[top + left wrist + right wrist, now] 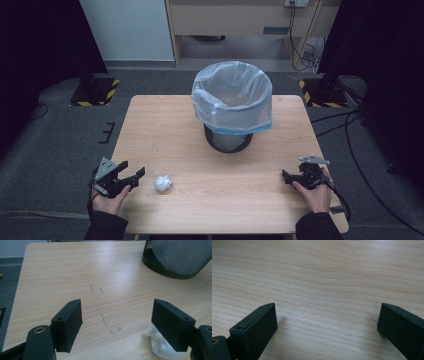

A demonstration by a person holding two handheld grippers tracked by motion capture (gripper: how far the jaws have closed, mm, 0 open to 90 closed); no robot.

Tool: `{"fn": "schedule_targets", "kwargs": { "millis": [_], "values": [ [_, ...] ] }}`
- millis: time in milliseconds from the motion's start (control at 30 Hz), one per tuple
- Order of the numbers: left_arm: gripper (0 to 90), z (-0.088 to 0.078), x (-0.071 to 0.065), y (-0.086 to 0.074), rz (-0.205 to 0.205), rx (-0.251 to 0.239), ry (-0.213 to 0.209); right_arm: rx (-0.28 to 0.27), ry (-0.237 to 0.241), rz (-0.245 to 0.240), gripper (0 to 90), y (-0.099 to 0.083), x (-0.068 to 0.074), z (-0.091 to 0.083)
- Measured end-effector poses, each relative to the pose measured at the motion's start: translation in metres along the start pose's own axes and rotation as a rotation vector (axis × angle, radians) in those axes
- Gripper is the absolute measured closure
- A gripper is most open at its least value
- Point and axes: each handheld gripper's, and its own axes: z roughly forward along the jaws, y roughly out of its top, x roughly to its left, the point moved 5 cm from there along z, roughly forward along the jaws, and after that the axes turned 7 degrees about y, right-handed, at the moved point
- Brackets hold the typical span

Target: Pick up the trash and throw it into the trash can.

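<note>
Pale wooden rectangular table [210, 200]: work surface, faint pencil-like marks near its middle.

Small crumpled white paper ball [163, 183]: lies on the table near the front edge, just beside the left gripper [132, 179], on that gripper's right. In the left gripper view the paper ball [160, 346] sits partly behind one jaw, outside the gap.

Black mesh wastebasket lined with a translucent plastic bag [231, 102]: stands upright at the table's far middle, well apart from the paper ball.

Left gripper: jaws spread wide, nothing between them, resting low at the front left.

Right gripper [286, 176]: front right; in the right gripper view its jaws stand wide apart over bare wood.
</note>
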Motion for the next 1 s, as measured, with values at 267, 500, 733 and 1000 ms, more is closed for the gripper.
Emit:
{"fn": "schedule_targets", "kwargs": {
  "millis": [267,500,733,1000],
  "values": [
    [22.4,0.002,-0.024,-0.002,0.038,0.015,-0.071,0.000,0.001,0.000,2.6,0.000,0.000,0.000],
    [20.5,0.010,-0.043,-0.012,0.112,0.065,-0.086,-0.001,0.001,0.000,2.6,0.000,0.000,0.000],
    [19.3,0.018,-0.053,-0.020,0.149,0.104,-0.106,-0.001,0.001,0.002,2.6,0.000,0.001,0.000],
    [20.8,0.027,-0.063,-0.031,0.175,0.166,-0.132,-0.001,0.001,0.003,2.6,0.000,0.001,0.000]
  ]
}}
